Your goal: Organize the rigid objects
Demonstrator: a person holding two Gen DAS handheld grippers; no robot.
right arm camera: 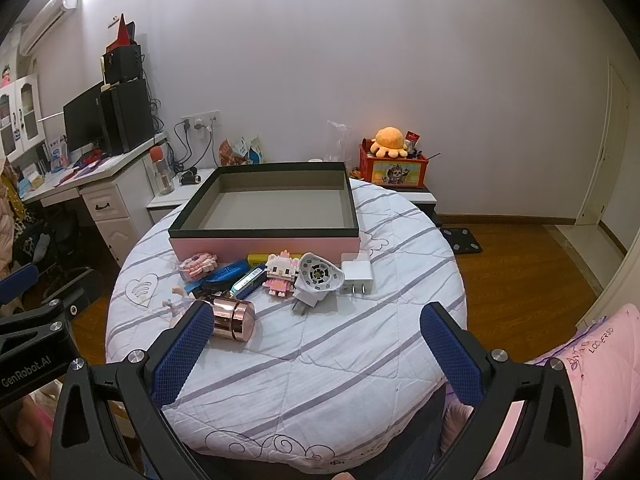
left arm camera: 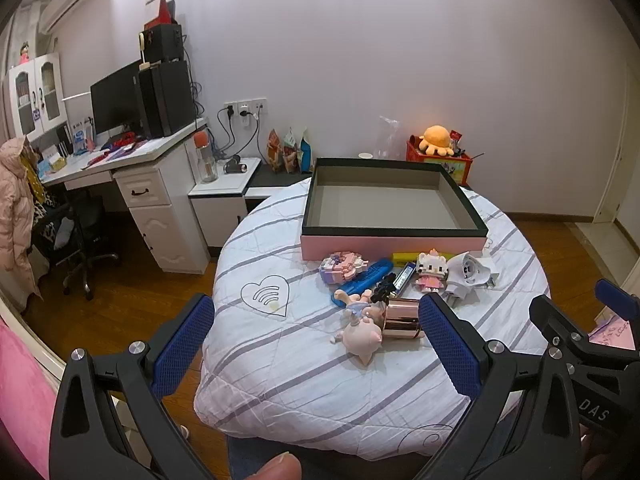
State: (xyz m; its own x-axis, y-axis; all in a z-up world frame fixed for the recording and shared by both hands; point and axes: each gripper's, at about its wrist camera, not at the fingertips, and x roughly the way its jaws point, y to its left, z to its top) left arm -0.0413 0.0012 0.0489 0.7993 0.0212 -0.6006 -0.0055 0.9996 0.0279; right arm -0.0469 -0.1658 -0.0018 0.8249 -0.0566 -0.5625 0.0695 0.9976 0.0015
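"DAS" on the right hand-held gripper (left arm camera: 612, 300); "GenRobot.AI" on the left hand-held gripper (right arm camera: 24, 292); "LOCERSO" on pink cloth (right arm camera: 600, 344).

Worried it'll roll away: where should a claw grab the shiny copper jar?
Grip the copper jar across its round body, coming from above. It lies on its side on the quilt, so closing across the curve should stop it rolling.

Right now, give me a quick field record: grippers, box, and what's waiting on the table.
left gripper: open, holding nothing
right gripper: open, holding nothing
box: lid off, nothing inside, at the back of the table
items in front of box: rose-gold jar on its side, cat figure, white charger, round adapter, blue case, doll
placed in box: none yet
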